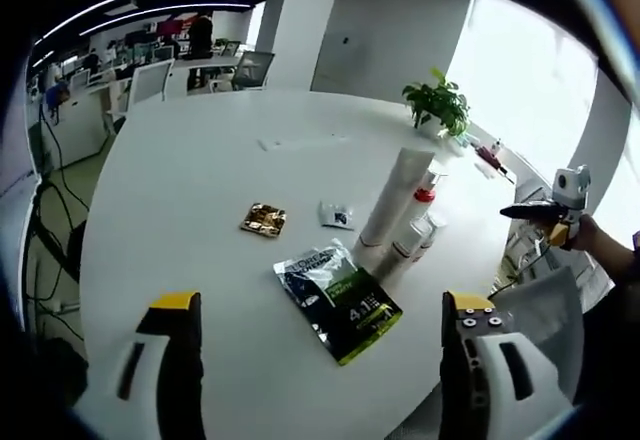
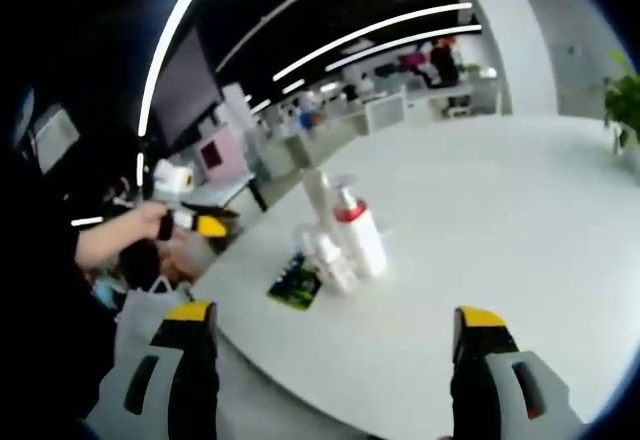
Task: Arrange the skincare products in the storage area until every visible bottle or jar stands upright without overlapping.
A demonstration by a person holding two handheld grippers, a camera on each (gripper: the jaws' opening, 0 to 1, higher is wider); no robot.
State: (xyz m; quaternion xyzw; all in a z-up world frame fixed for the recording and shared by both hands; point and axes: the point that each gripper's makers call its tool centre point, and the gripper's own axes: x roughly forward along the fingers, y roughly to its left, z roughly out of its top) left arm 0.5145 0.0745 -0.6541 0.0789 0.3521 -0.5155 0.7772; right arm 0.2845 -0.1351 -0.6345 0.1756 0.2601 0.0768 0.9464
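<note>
The skincare bottles [image 1: 405,222] stand clustered toward the right edge of the white tabletop [image 1: 200,160], a tall white tube [image 1: 395,195] beside a red-collared pump bottle [image 2: 358,235]. A dark green sachet [image 1: 338,298] lies flat just near them; a gold packet [image 1: 263,220] lies further left. My left hand-held gripper [image 1: 320,360] and right hand-held gripper [image 2: 335,360] both gape wide, empty, above the tabletop.

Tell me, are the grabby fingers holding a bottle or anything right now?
No, nothing is held. The left gripper and the right gripper are both open and empty, apart from the bottles and the green packet on the white table.
</note>
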